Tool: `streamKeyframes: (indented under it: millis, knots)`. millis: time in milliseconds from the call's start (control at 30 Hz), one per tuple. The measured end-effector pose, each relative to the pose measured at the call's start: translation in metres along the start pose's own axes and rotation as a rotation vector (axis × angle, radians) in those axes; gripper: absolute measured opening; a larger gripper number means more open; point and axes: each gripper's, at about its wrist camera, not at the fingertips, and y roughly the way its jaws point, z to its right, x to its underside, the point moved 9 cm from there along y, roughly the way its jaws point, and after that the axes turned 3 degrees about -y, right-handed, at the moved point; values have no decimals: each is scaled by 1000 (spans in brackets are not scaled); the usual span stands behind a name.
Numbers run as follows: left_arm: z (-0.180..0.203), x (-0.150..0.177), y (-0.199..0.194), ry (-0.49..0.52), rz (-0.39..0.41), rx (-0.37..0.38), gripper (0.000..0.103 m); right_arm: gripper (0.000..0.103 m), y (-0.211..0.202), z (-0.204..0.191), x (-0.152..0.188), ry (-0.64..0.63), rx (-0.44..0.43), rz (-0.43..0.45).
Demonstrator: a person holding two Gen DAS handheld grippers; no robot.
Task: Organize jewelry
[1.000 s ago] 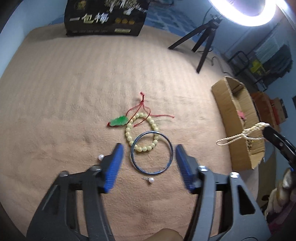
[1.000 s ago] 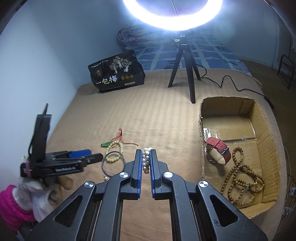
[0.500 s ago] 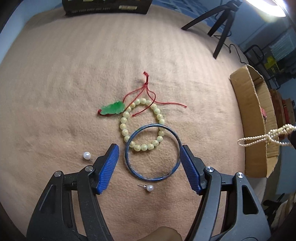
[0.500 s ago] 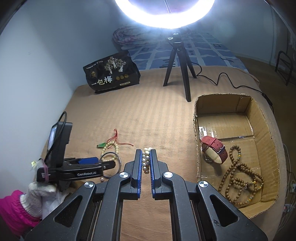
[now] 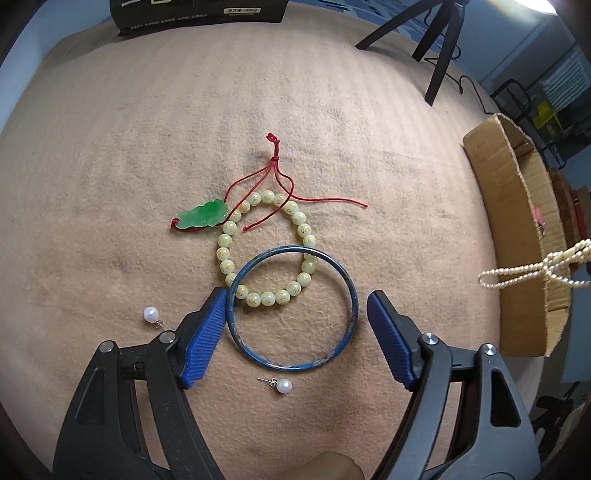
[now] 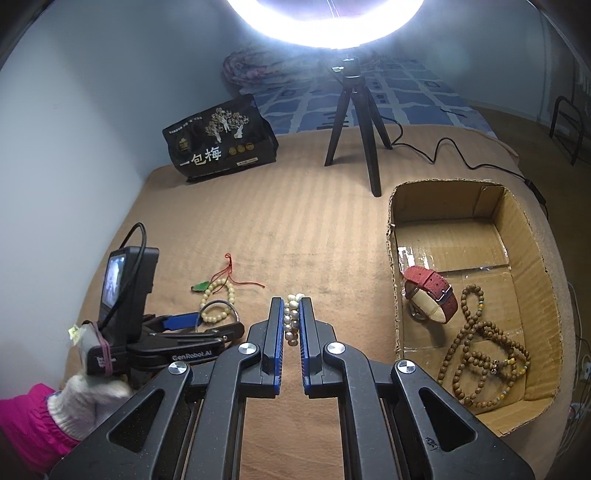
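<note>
The left gripper [image 5: 295, 314] points steeply down at the tan blanket [image 5: 110, 166], and its jaws are opening. The blue bangle [image 5: 350, 295] lies flat between the blue pads; the left pad [image 5: 207, 332] is just beside the bangle's rim, perhaps touching it, and the right pad is apart from it. It holds nothing. One pearl earring [image 5: 283, 386] lies just in front of the bangle, on the near side, and a second earring [image 5: 150, 314] lies to the left of the left pad. The far part of the bangle lies over a bead bracelet [image 5: 225, 240] of pale yellow-green beads. Beyond the bracelet there is a green pendant [image 5: 203, 218] on a red cord [image 5: 273, 173]; the cord crosses the far beads of the bracelet.

The right gripper [image 6: 291, 321] is held above the blanket, near its middle, and it is closed tightly on a pearl necklace [image 6: 291, 314]. In the left wrist view the necklace hangs as a thin loop in front of the box wall.

The cardboard box [image 6: 391, 258] stands at the right edge of the blanket. Inside it a red watch [image 6: 430, 284] lies near the left wall, and a long brown bead string [image 6: 480, 354] lies in loops on the near right part of the floor.

At the far edge of the blanket a black tripod [image 6: 354, 122] carries a bright ring light [image 6: 325, 22], and a black bag [image 6: 221, 140] with white characters stands at the far left corner. A white glove [image 6: 85, 398] and a pink sleeve [image 6: 26, 424] show at the left gripper's handle.
</note>
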Motion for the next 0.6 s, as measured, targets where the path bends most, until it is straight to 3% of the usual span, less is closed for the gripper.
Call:
streamKeyframes:
  millis: [200,600]
  knots:
    - [7,2,5,88,31,-78,79,6,1,0,-1,1,2,-1]
    - [-7,2,-8,55,63,-40,75,6,-1,1,-2,-6,9,5]
